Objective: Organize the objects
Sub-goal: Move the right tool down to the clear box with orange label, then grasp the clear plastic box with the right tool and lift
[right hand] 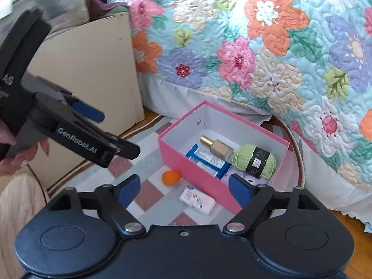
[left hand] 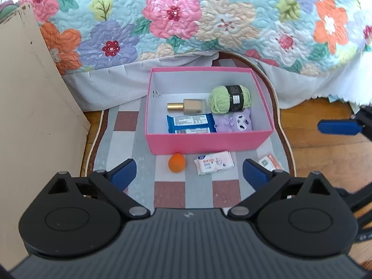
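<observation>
both tools released: left tool (left hand: pixel 188 174), right tool (right hand: pixel 184 190); pink box (left hand: pixel 204 140) lidless, white inside.

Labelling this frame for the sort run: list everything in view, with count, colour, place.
box: 1, pink outside, white inside, open, on the mat
yarn ball: 1, light green with black band, in box
bottle: 1, beige with gold cap, lying in box
wipes pack: 1, blue, in box
soft item: 1, lilac and white, in box
ball: 1, orange, on mat in front of box
tissue pack: 1, white-pink, on mat beside ball
small packet: 1, white-orange, on mat, partly hidden
mat: 1, grey, white, red checks
quilt: 1, floral, behind box
panel: 1, cream, left
left gripper: open, empty
right gripper: open, empty
</observation>
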`<state>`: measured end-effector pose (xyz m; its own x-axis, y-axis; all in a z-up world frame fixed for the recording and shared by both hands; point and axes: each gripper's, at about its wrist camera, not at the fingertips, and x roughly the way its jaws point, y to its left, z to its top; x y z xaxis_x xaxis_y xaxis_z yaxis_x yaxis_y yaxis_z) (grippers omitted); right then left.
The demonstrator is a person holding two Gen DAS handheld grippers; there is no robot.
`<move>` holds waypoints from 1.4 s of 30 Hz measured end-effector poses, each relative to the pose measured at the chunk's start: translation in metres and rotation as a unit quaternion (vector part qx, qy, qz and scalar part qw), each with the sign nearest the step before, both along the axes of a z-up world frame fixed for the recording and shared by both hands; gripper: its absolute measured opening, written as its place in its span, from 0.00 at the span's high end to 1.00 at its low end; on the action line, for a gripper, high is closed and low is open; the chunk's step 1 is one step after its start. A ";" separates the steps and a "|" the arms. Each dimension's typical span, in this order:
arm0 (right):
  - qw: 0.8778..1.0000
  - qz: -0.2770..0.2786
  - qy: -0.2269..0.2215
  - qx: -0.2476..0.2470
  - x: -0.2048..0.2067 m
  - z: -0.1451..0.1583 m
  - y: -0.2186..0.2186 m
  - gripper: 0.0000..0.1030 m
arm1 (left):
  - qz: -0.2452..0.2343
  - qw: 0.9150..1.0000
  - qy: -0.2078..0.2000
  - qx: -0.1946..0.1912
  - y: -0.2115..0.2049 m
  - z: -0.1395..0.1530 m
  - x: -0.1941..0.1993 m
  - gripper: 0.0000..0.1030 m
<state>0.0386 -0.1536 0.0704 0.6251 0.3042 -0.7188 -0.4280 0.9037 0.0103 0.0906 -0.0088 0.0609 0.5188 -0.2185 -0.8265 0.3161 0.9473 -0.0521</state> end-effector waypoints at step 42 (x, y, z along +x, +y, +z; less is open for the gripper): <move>0.979 -0.199 0.014 -0.039 -0.003 -0.252 -0.073 0.28 | -0.043 0.978 0.113 -0.169 -0.121 -0.218 0.013 0.10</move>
<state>0.0351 -0.2265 -0.1816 0.6625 -0.0159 -0.7489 -0.0420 0.9974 -0.0582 0.1032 -0.1302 -0.1566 0.2990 -0.5337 -0.7911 0.3374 0.8346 -0.4355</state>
